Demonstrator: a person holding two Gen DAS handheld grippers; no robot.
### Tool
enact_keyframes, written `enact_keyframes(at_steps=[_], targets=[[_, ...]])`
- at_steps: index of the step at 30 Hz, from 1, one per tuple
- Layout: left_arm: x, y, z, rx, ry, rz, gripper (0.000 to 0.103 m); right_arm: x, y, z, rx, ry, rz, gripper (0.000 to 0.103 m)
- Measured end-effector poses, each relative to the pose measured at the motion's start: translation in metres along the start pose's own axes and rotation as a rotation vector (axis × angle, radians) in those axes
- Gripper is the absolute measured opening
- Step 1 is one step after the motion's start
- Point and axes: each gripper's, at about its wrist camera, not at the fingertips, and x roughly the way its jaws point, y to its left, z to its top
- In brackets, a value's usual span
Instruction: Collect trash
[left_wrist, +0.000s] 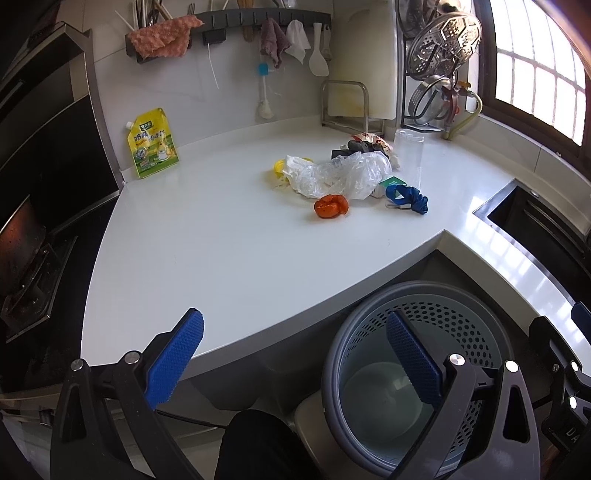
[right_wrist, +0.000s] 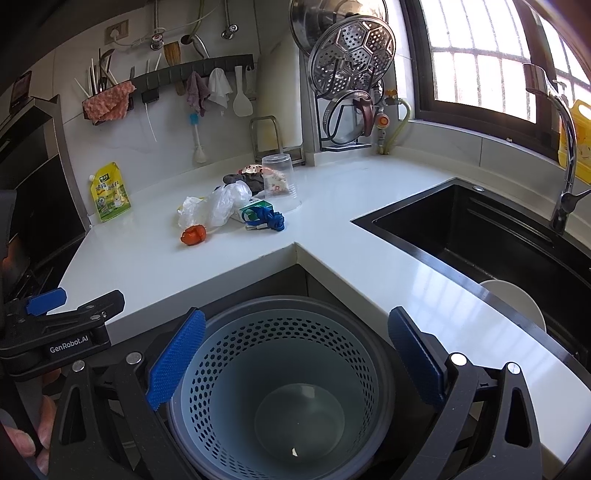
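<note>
Hovering wide open and empty, both grippers overhang the bin.

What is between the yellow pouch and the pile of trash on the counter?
Nothing. Between the yellow pouch and the trash pile there is only bare white counter. Both wrist views show it.

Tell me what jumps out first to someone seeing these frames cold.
A heap of trash sits mid-countertop: a crumpled clear plastic bag, an orange wad in front of it, a blue cord and an upturned clear cup. Below the counter's inner corner stands a perforated bin, almost empty. Both grippers, left and right, hang open near it.
</note>
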Motion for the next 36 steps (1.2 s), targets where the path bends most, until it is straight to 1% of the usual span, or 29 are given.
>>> enact_keyframes(at_steps=[36], targets=[[-0.0085,0.0089,-0.0061,-0.017,-0.012,-0.003,0.097,-0.0071,0.0061,-0.0062,-0.008,-0.009,0.001,0.095]])
